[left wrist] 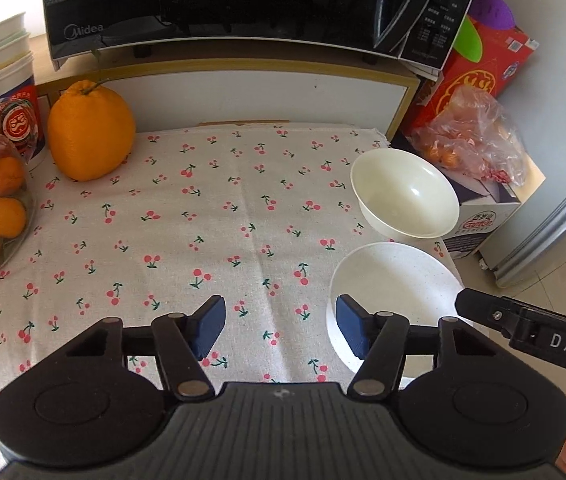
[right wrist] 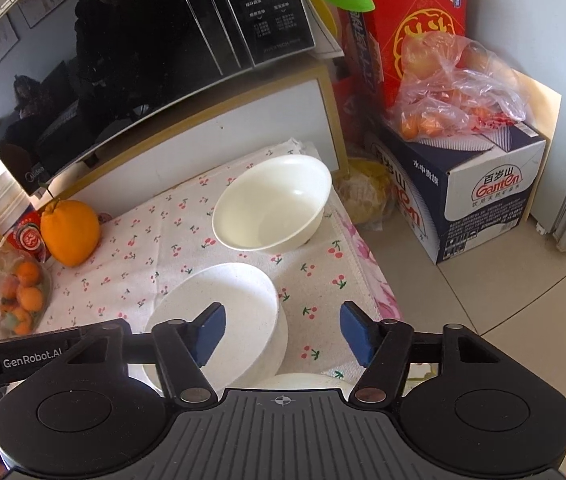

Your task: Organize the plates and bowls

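Right wrist, plate (right wrist: 219,312) under left finger (right wrist: 211,332)

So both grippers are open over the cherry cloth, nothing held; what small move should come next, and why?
Probably ease the right gripper forward and down so its fingers straddle the near white bowl's rim. Its left finger already sits over that bowl, both grippers are open and hold nothing, and the cream bowl behind waits upright for stacking.

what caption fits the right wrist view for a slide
Open right gripper hovers over a white plate, a cream bowl behind it.
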